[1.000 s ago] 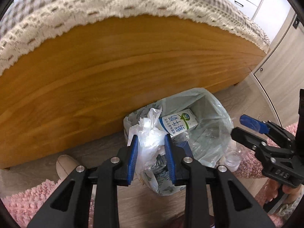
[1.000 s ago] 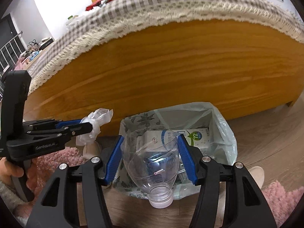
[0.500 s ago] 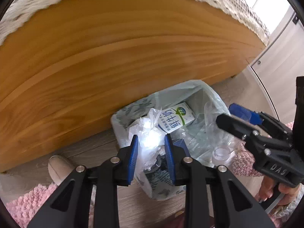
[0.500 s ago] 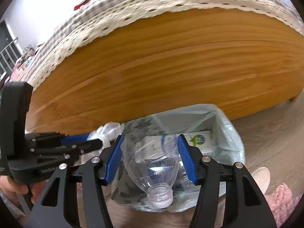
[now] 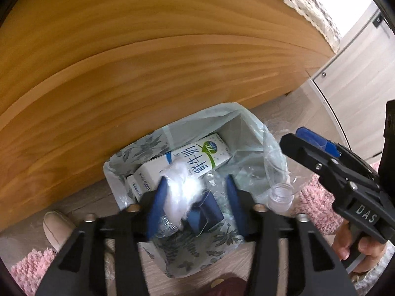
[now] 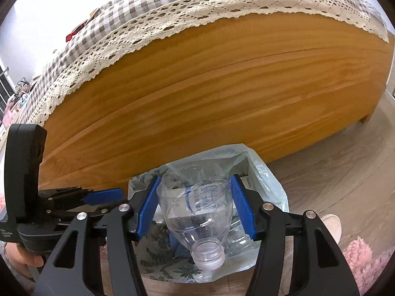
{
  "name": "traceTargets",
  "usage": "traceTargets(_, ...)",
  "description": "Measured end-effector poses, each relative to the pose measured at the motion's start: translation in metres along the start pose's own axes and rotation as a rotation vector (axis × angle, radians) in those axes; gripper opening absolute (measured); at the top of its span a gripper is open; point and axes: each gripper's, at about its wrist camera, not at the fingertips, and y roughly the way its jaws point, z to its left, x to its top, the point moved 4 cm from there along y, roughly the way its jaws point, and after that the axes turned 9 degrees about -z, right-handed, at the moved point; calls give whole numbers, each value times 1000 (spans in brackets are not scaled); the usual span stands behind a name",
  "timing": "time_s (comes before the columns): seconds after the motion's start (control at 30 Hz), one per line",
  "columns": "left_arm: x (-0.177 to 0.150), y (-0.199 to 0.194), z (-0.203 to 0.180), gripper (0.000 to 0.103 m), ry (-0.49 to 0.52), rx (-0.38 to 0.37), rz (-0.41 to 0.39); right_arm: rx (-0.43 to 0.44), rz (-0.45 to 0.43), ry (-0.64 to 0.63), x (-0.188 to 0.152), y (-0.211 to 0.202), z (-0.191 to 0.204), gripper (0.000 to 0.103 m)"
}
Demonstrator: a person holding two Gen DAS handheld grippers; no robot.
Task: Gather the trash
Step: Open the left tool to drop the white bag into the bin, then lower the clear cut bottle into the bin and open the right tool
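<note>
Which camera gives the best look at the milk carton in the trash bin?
The left wrist view. There the milk carton lies in the lined bin, its printed face in plain sight. In the right wrist view only a sliver shows behind the clear bottle held by the right gripper.

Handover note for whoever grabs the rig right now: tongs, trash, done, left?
Left tongs: jaws have just been opening over the trash bin; the crumpled plastic wrap sits loose between them, dropping in.
Right tongs: shut on the cut clear bottle top, neck toward the camera, held above the bin.
Done: milk carton and other trash are in the bin.
Left: clear the wrap, release the bottle top into the bin.
</note>
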Motion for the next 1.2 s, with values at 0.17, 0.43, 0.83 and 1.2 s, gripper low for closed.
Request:
traceTargets(0.17,-3,-7,20,60,-67,22,3,17,14,-13,1,8,9,56)
traceTargets(0.43,-10,-30,57,65,-123,138,-31,75,61,-44,-11,25,34,56)
traceTargets(0.83,-16,-64,116,65,-236,286,-106,140,131,-130,-48,76,93,56)
traceTargets(1.2,-24,-58,133,65,-247,352,-50,162,127,-204,-65,105,116,57)
